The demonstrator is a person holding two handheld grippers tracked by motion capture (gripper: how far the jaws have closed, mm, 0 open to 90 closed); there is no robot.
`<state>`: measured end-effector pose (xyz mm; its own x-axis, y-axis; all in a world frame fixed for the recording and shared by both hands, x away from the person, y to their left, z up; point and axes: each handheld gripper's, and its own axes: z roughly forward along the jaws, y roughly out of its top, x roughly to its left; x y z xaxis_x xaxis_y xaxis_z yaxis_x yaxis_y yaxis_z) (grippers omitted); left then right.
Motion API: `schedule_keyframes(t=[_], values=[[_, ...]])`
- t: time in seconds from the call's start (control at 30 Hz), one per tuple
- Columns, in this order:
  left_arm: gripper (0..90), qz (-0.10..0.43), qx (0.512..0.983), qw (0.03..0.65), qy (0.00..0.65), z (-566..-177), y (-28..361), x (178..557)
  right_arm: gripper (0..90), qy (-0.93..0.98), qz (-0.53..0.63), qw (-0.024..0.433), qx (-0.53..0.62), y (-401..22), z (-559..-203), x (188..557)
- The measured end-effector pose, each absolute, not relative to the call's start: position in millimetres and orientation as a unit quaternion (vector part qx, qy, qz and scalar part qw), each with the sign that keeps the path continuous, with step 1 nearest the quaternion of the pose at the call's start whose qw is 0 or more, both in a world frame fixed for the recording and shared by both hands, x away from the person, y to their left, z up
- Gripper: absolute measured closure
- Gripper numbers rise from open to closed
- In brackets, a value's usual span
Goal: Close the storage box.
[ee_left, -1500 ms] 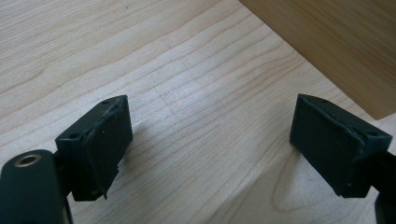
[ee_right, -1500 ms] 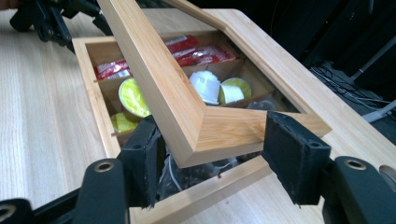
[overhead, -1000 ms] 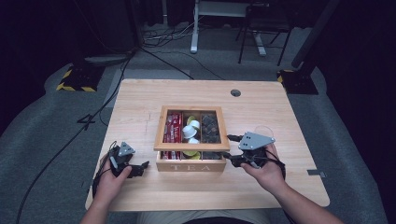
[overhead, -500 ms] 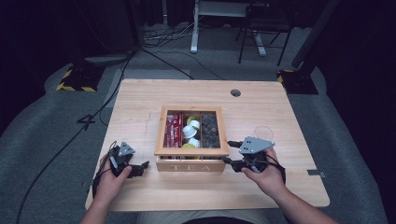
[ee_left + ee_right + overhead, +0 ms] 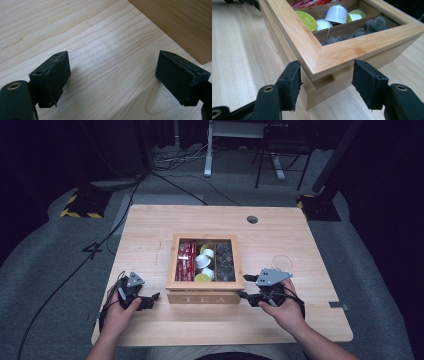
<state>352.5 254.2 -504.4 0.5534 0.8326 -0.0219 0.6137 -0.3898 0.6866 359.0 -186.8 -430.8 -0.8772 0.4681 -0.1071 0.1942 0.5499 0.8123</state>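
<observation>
Right gripper [image 5: 325, 83] nearer bamboo tea box [image 5: 342, 53] corner — matte pads

In the right gripper view the tea box [image 5: 352, 50] runs past the top and right edges, and its near corner sits between the right tongs [image 5: 325, 82] so that the lower wall there is partly hidden by the jaws. The dark packets [image 5: 362, 31] behind the glass lid are too dim to identify. In the left gripper view only a corner of that box [image 5: 180, 22] is in the picture, cut off by the top and right edges.
</observation>
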Motion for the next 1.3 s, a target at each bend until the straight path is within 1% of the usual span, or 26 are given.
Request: schedule_keyframes(t=[0.07,0.1,0.13,0.2,0.23,0.37,0.57,0.7,0.87,0.93,1.07,1.3], values=[[13.1,0.166,0.817,0.331,0.442,-504.4,254.3,352.5,40.6,0.868,0.433,0.149,0.193,-187.5,-432.7,360.1],[13.1,0.166,0.817,0.331,0.442,-504.4,254.3,352.5,38.5,0.868,0.435,0.143,0.194,-187.7,-433.2,359.9],[13.1,0.166,0.817,0.331,0.443,-504.6,254.1,352.4,39.8,0.859,0.452,0.138,0.198,-188.8,-432.6,359.3],[13.0,0.166,0.816,0.332,0.443,-504.7,254.0,352.5,33.2,0.854,0.460,0.132,0.203,-190.4,-426.8,358.4],[13.0,0.166,0.816,0.331,0.443,-504.5,254.0,352.6,32.4,0.853,0.462,0.134,0.204,-190.9,-423.3,358.1],[12.9,0.166,0.816,0.331,0.443,-504.5,254.0,352.6,31.6,0.851,0.467,0.130,0.201,-191.2,-417.9,358.9],[12.8,0.166,0.817,0.331,0.442,-504.5,254.2,352.9,28.2,0.841,0.488,0.104,0.211,-197.9,-404.8,369.0],[12.9,0.165,0.817,0.332,0.441,-504.6,254.4,352.8,24.5,0.832,0.495,0.114,0.223,-217.6,-388.7,376.3],[12.9,0.165,0.818,0.332,0.439,-504.6,255.2,352.5,15.8,0.828,0.492,0.120,0.239,-248.9,-376.6,381.4],[12.9,0.164,0.819,0.331,0.438,-504.4,255.7,352.1,15.7,0.828,0.490,0.123,0.245,-261.3,-373.8,382.0],[12.9,0.159,0.823,0.333,0.432,-504.3,258.7,351.2,15.7,0.826,0.473,0.144,0.270,-285.9,-372.3,383.8],[12.7,0.155,0.827,0.336,0.422,-504.6,264.9,352.0,15.7,0.818,0.448,0.164,0.321,-329.0,-381.3,390.3]])
